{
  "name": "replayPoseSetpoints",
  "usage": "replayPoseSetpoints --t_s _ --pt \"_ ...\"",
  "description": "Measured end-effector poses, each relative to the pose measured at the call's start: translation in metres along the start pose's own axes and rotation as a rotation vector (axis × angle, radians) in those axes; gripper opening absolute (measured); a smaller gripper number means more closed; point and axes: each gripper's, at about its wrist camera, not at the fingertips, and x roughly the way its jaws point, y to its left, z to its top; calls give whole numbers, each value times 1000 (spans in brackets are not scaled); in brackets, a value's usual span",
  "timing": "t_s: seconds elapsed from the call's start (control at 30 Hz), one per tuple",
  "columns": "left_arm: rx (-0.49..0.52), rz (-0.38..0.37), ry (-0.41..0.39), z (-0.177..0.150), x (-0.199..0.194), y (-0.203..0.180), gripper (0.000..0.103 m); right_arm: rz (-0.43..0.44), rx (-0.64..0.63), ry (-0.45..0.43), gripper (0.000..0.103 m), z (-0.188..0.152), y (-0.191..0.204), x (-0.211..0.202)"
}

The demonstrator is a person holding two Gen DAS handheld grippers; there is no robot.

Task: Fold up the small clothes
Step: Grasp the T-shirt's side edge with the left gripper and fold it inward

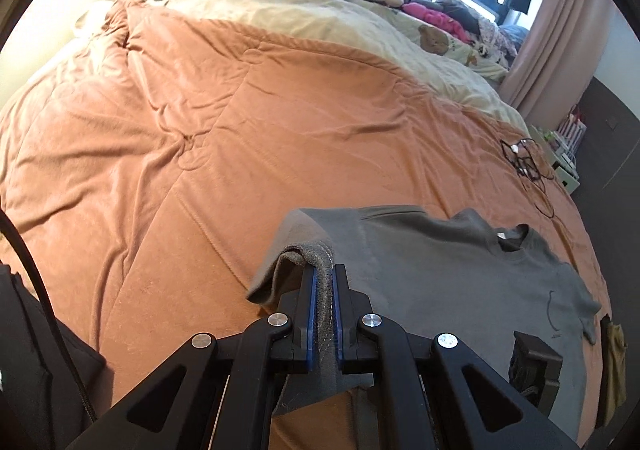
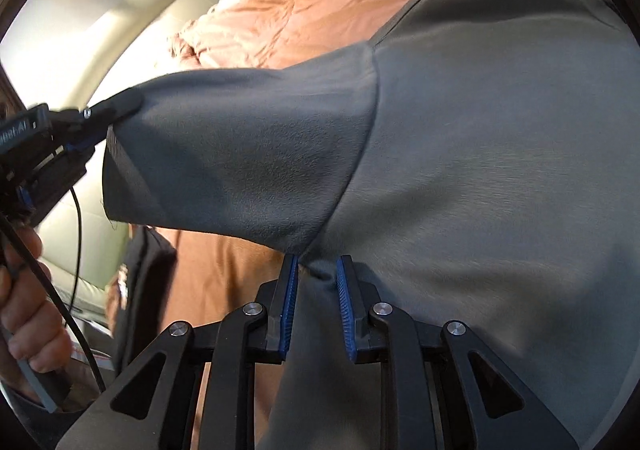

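On the bed's orange quilt (image 1: 200, 129) lies a grey T-shirt (image 1: 460, 270); the left hand-held gripper (image 1: 324, 286) clamps its sleeve hem, the right hand-held gripper (image 2: 318, 278) apparently pinches the underarm. Next, folding the sleeve inward needs steady tension.

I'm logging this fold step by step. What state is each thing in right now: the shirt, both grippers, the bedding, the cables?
Grey T-shirt: front up on the bed, one sleeve lifted.
Sleeve: raised off the bed, stretched out.
Left gripper: shut on the sleeve hem.
Right gripper: jaws narrow, shirt fabric bunched between them near the armpit.
Orange duvet: spread out, wrinkled.
Black cables: tangled, lying on the duvet.
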Motion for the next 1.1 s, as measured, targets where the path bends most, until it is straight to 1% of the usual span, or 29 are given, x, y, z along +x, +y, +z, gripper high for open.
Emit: replayPoseSetpoints --t_s 0.07,0.17,0.23,0.3,0.4,0.53,0.7,0.8,0.9,0.93,1.0,1.07,1.1 --pt "11 -12 -2 1 -5 -9 7 -27 25 -7 20 2 -10 -9" --pt "22 -25 -7 1 -10 -24 7 -25 49 -19 29 4 -24 -24" --pt "32 -37 -7 1 -12 -34 7 -36 49 -27 52 3 -27 -32" --pt "44 -49 -6 -1 -12 -46 7 -45 47 -56 58 0 -33 -46" --pt "60 -66 4 -5 -9 -62 7 -24 85 -76 58 -1 -43 -62" --pt "88 -92 25 -12 -1 -86 7 -29 132 -118 58 -1 -63 -81" --pt "117 -130 55 -22 13 -115 7 -40 188 -150 58 -1 -81 -98" --pt "127 -157 85 -28 24 -130 7 -66 188 -165 58 -7 -79 -106" --pt "145 -188 137 -39 40 -145 8 -85 185 -162 58 -12 -76 -115" --pt "152 -187 158 -43 46 -149 12 -94 180 -159 58 -14 -75 -121" --pt "156 -196 184 -48 49 -150 21 -114 162 -152 58 -11 -67 -119" --pt "151 -203 178 -51 45 -146 39 -122 146 -145 60 -9 -63 -123" --pt "149 -203 164 -51 40 -142 43 -126 136 -140 62 -6 -60 -119"
